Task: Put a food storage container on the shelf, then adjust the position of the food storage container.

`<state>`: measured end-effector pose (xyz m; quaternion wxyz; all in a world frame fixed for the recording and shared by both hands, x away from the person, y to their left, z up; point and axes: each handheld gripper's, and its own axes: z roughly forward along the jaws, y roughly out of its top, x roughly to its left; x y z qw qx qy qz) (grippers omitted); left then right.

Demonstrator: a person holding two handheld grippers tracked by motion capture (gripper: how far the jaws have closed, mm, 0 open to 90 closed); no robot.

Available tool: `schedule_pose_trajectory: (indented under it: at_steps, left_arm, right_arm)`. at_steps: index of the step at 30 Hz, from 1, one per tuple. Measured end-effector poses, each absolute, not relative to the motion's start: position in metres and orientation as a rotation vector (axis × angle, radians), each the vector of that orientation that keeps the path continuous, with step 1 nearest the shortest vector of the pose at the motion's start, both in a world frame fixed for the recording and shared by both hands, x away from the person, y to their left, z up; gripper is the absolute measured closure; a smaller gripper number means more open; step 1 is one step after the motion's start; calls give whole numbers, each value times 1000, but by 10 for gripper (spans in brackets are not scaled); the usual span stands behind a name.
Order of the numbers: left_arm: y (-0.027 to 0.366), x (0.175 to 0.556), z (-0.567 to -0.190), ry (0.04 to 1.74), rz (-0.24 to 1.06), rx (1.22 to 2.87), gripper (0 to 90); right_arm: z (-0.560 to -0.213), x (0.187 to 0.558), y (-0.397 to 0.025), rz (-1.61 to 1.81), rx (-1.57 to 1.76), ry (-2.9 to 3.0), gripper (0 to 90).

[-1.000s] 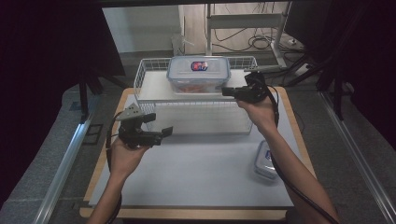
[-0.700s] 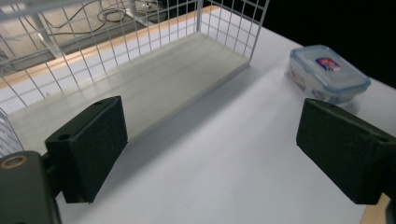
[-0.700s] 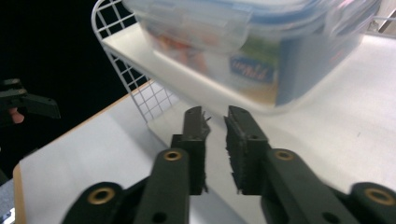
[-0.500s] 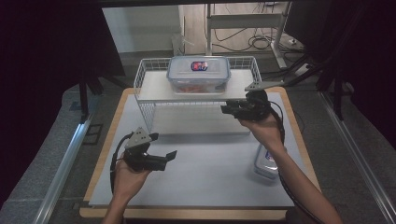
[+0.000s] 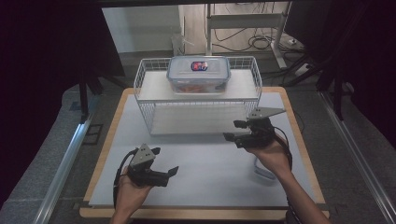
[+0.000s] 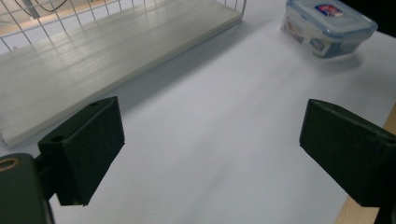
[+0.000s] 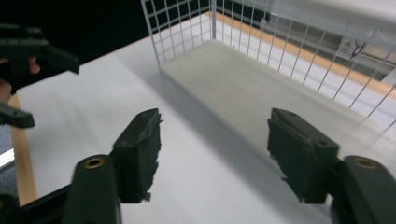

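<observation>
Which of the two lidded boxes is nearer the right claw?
The smaller box on the table, just beside the right hand; the bigger one sits atop the wire rack.

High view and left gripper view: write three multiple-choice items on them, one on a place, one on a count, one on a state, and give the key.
1. Where does the large lidded container stand?
A. On the top shelf of the wire rack
B. On the floor beside the table
C. Between one gripper's jaws

2. How many lidded containers are there?
A. One
B. Two
C. Four

3. How do the jaws of the left gripper stand?
A. Shut on a container
B. Wide open with nothing between them
C. Shut on a wire of the rack

Key:
1 A, since the high view shows it resting on the rack's upper board.
2 B, since besides that one, a smaller container sits on the white mat.
3 B, since the left gripper view shows both jaws far apart with bare mat between them.
</observation>
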<state>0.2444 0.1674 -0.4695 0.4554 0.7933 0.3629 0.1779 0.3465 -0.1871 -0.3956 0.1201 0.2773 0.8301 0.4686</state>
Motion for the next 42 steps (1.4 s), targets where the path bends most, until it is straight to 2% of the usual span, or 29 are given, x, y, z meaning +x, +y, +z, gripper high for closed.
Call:
schedule_pose_trajectory:
  at_steps: [16,21,30,42]
  left_arm:
    - [160,225,-500,905,457,1995,43]
    - [160,217,-511,925,419,2000,43]
    - [168,212,-517,948,466,1992,44]
    - [165,214,-520,943,442,1999,44]
  right_arm:
    - [-444,297,-206,1308,824,2426,109]
    - [-458,284,-206,1289,818,2446,103]
    - [-481,268,-214,1231,839,2446,104]
    - [-487,274,-224,1154,922,2437,74]
